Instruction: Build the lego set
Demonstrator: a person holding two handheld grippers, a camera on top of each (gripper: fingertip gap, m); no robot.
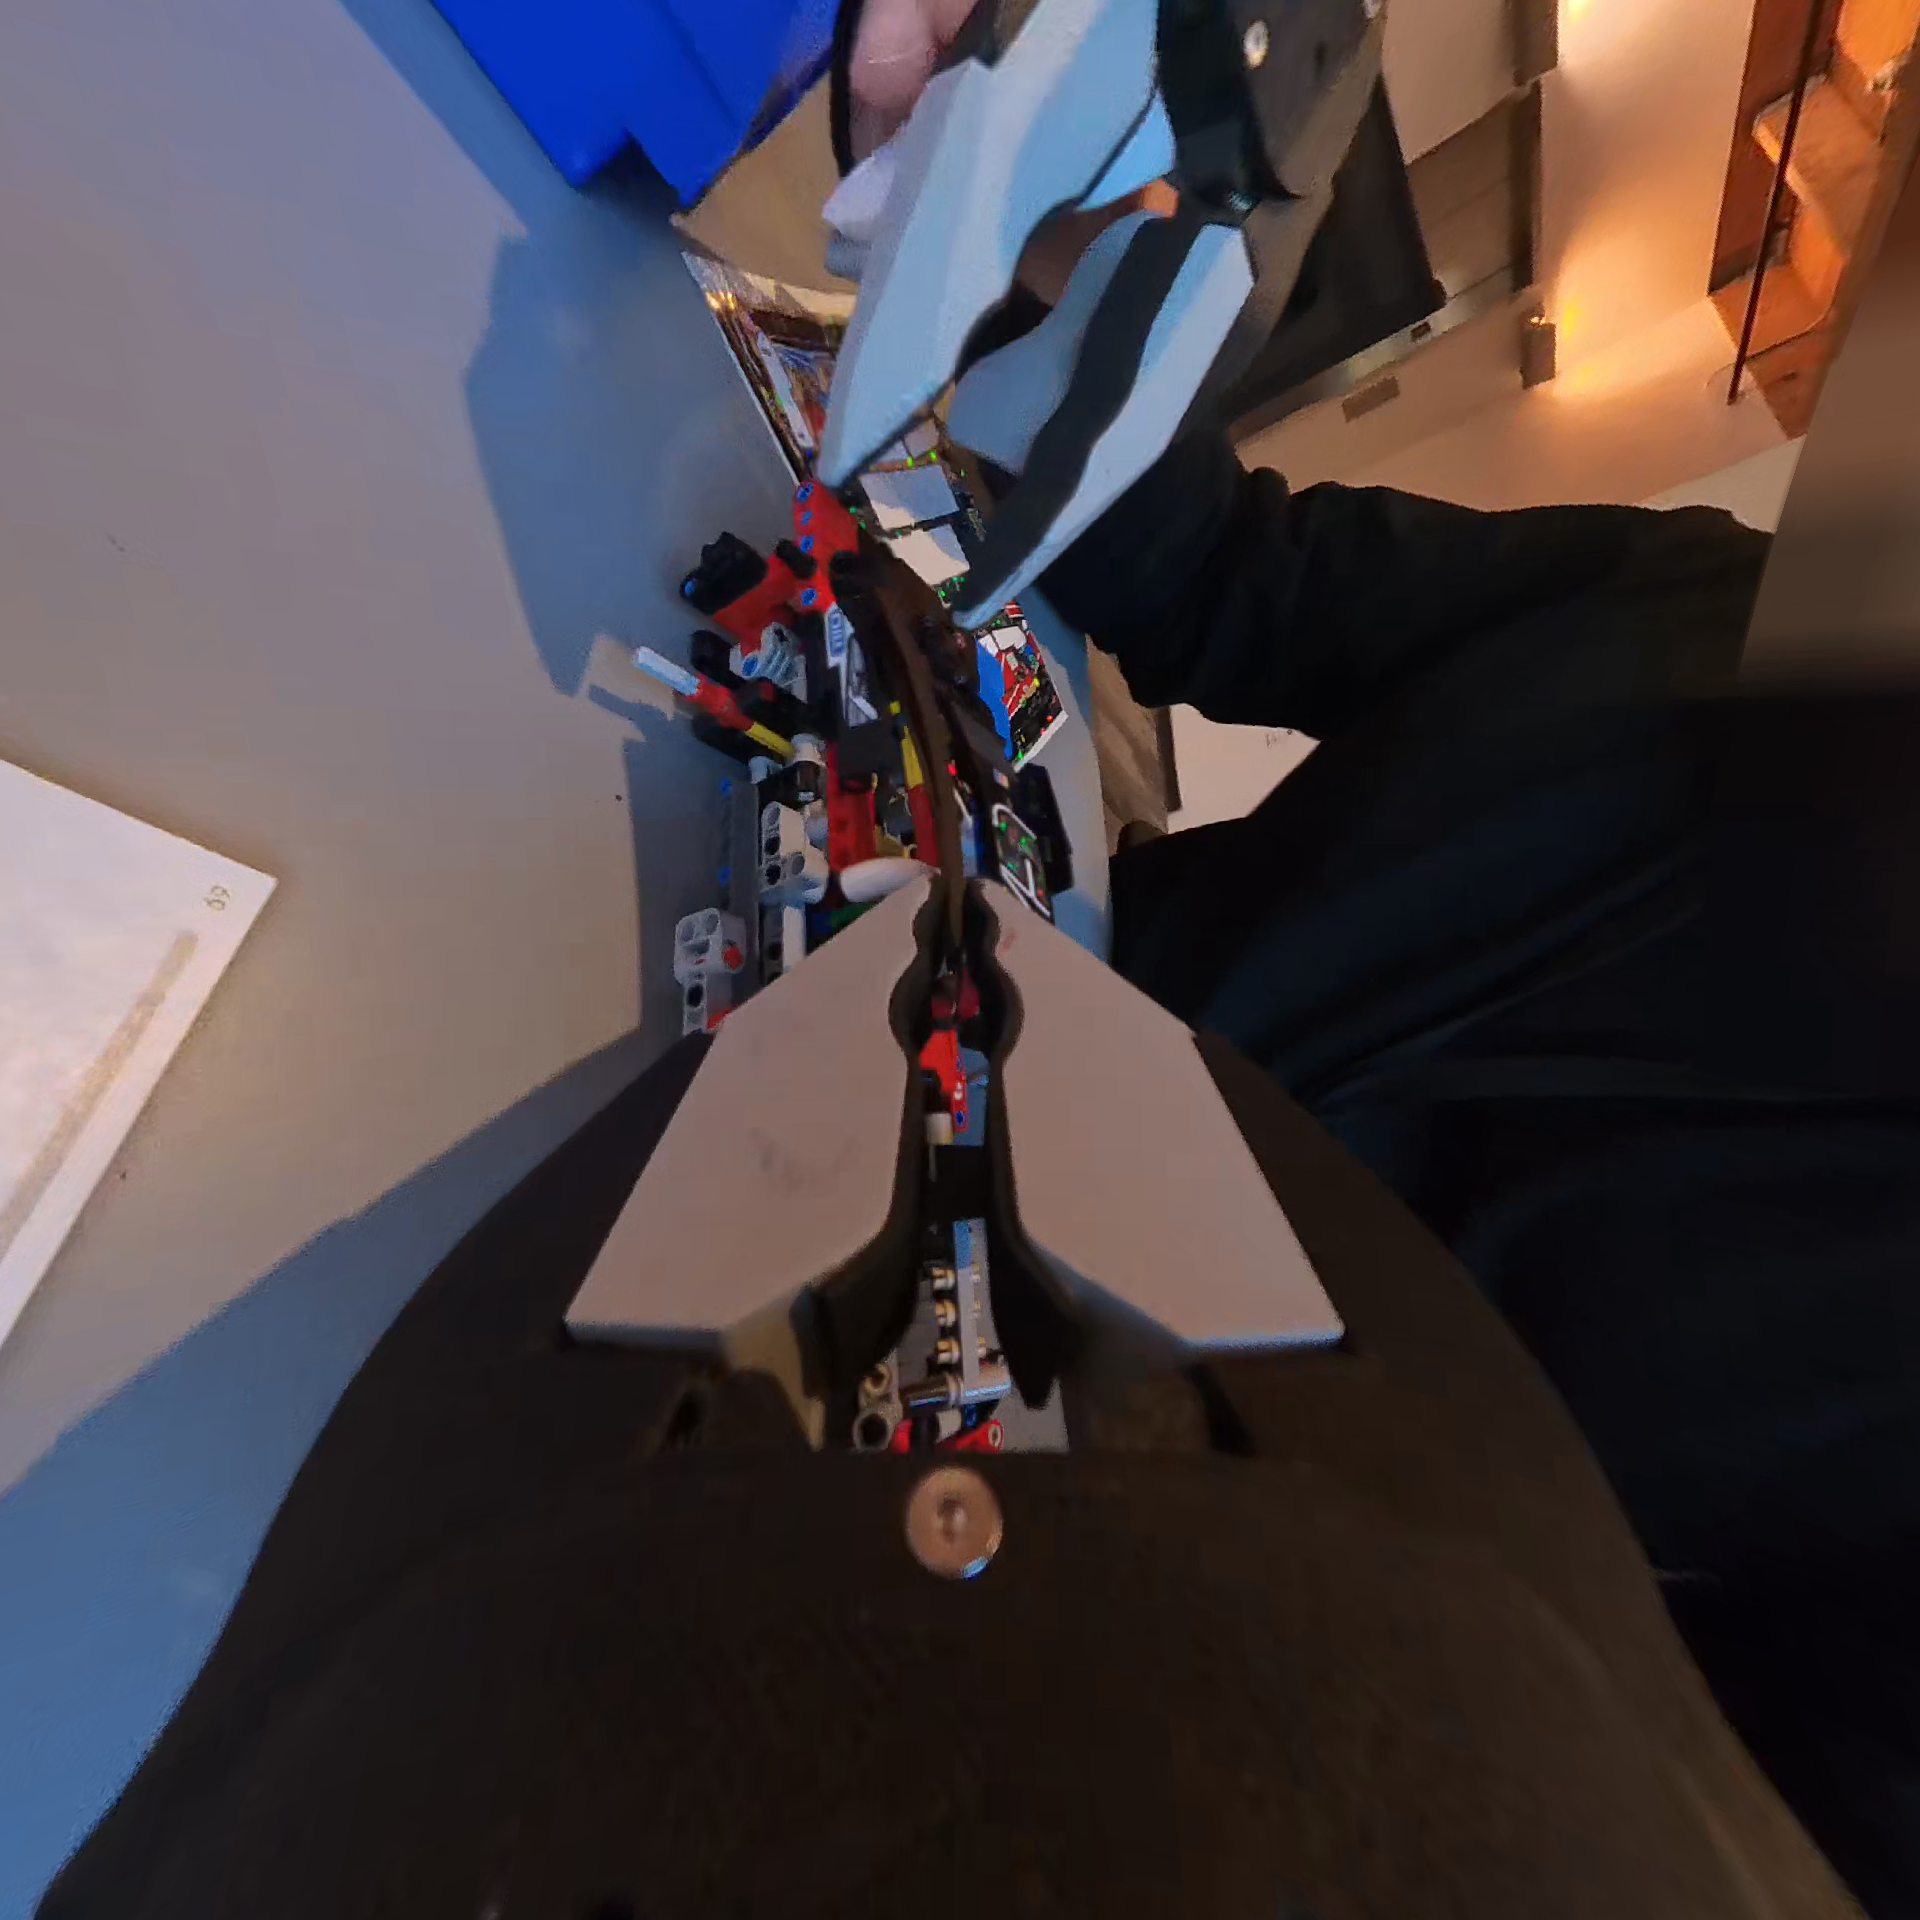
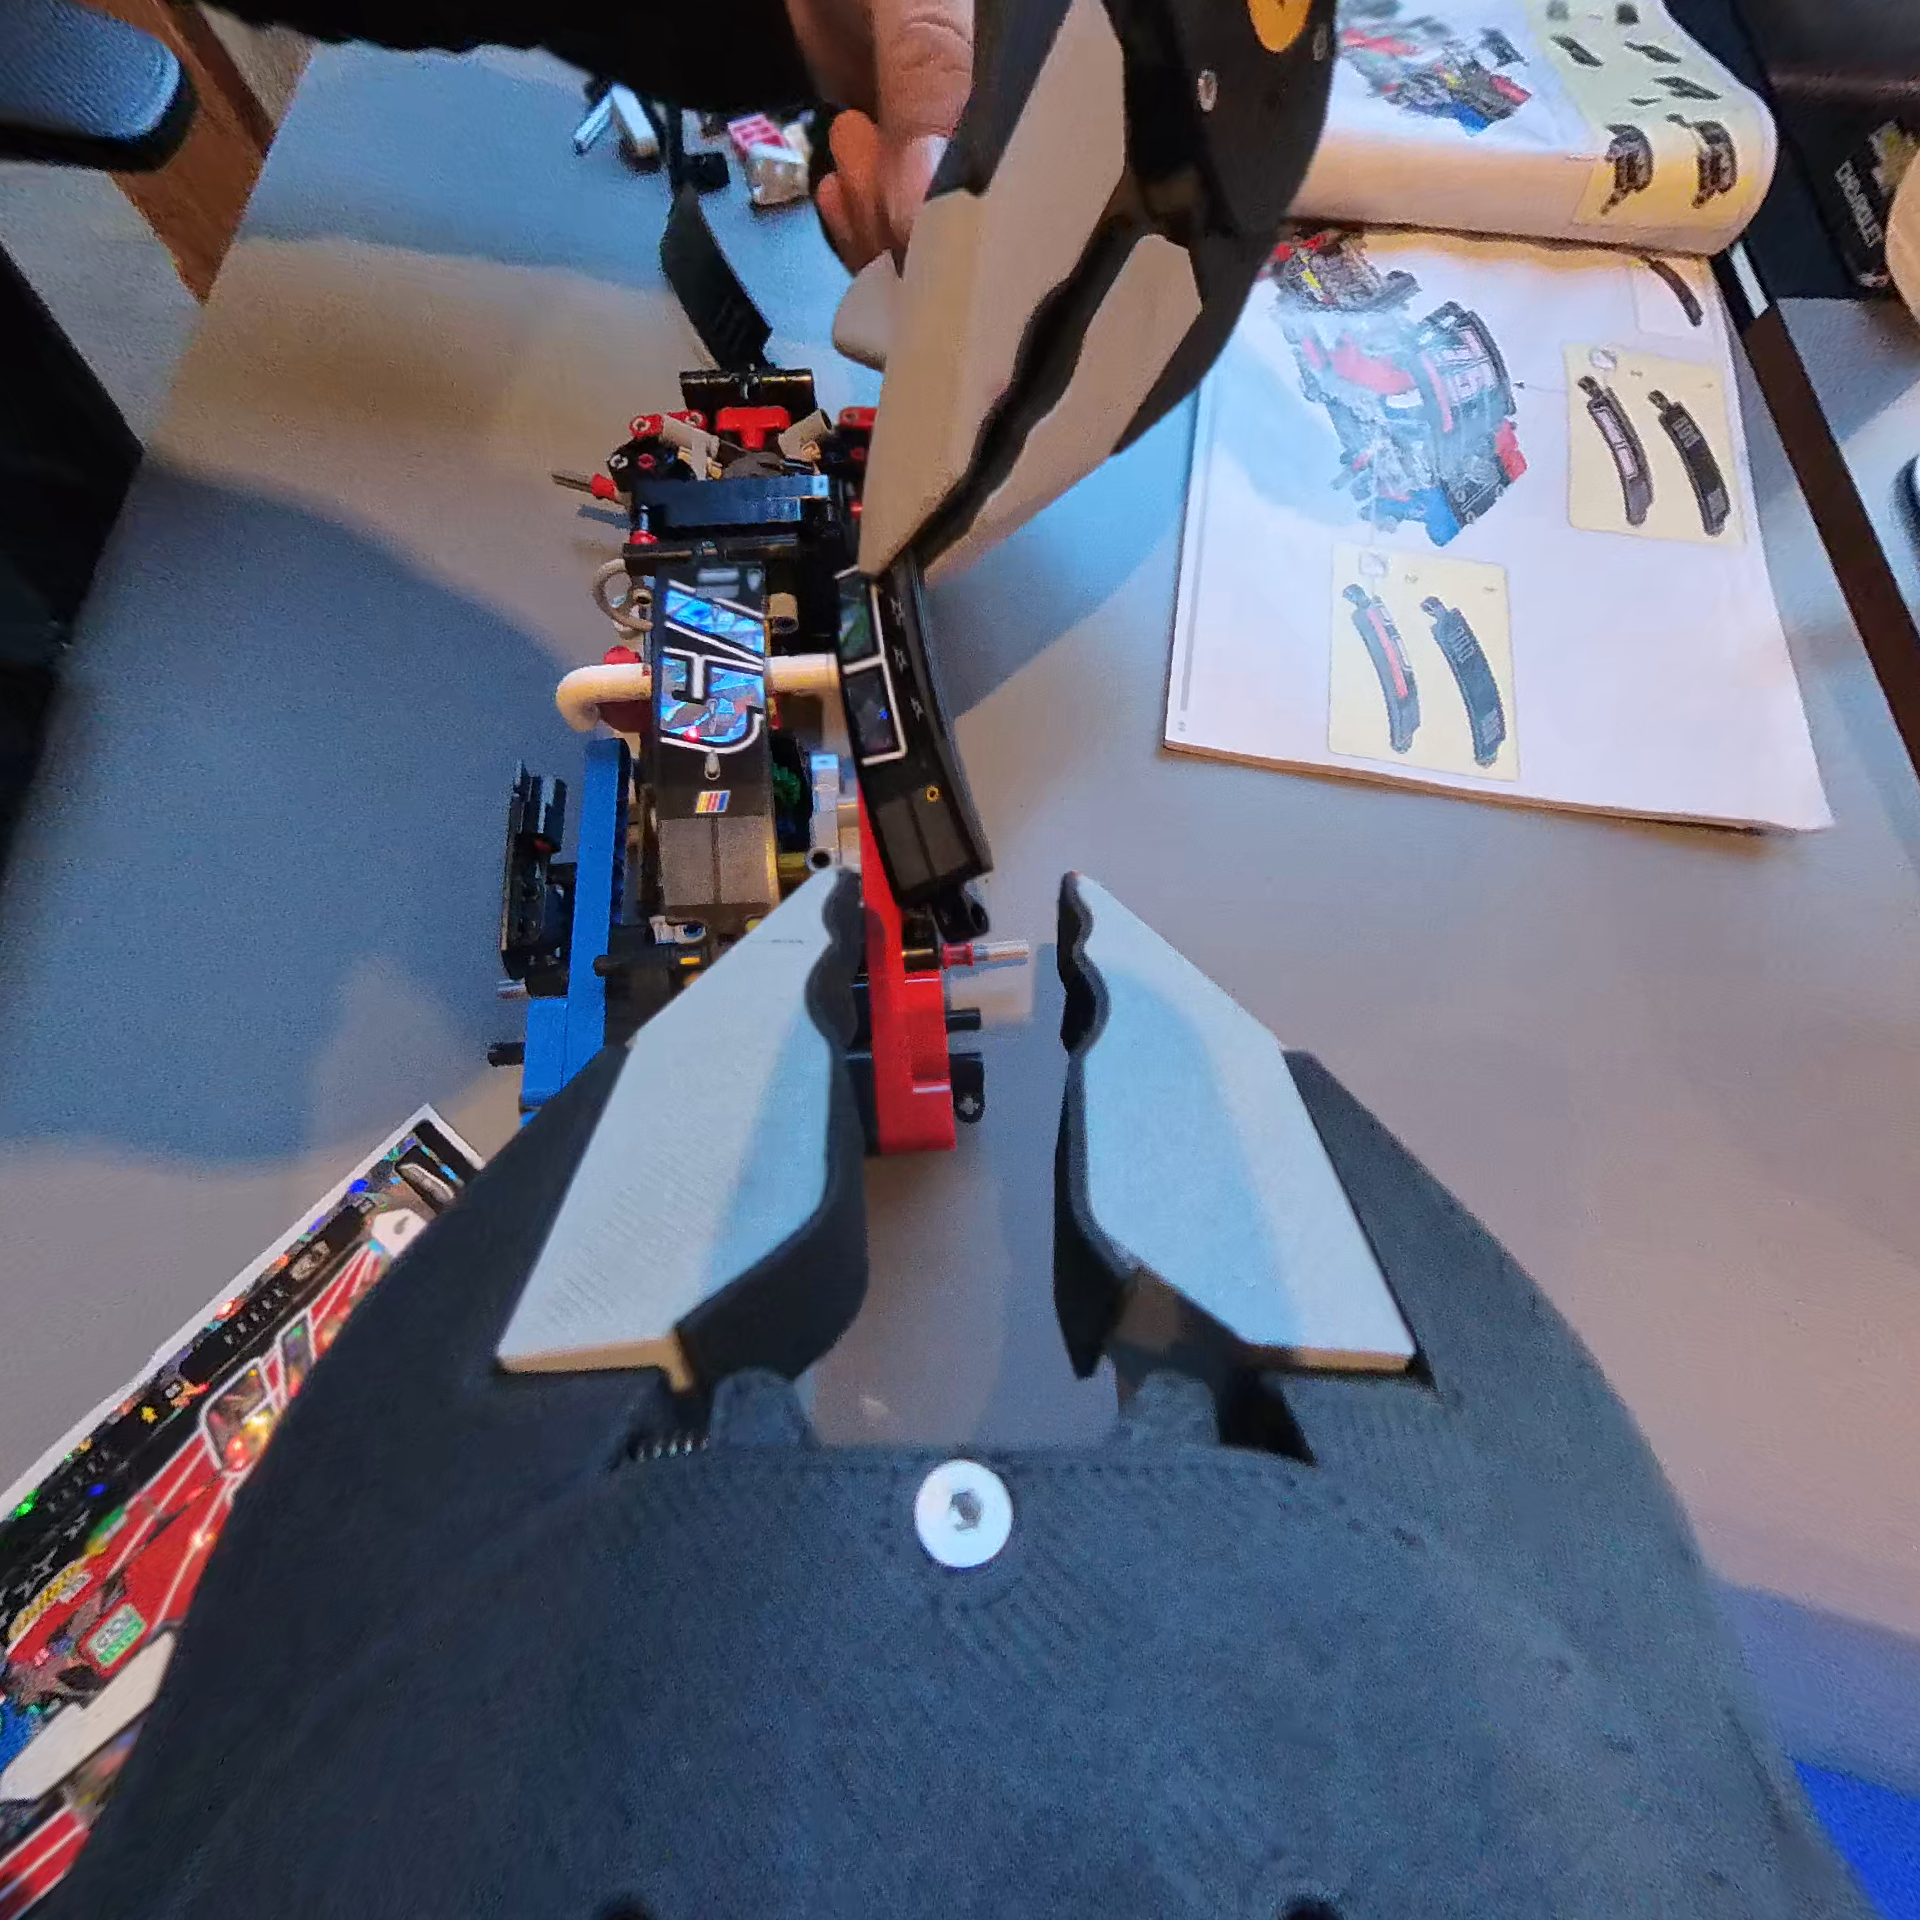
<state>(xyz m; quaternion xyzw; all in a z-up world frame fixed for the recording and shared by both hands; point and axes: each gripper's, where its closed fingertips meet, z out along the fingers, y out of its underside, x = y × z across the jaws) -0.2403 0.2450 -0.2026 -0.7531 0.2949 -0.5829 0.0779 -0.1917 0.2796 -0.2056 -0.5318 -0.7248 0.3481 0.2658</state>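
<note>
My left gripper (image 1: pixel 951 914) is clenched on the top end of a curved black panel (image 2: pixel 914 727), holding it against the right side of the half-built car (image 2: pixel 717 727) on the grey table (image 2: pixel 1351 987). My right gripper (image 2: pixel 956 914) is spread wide, grasping nothing, just at the car's red side beam (image 2: pixel 909 1039). An open manual (image 2: pixel 1507 520) lies to the right.

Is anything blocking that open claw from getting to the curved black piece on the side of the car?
Nothing visible does. The right gripper is open, and the curved black panel lies just beyond its fingers, with only the car's red side beam between them. The left gripper already pinches the panel's far end.
</note>
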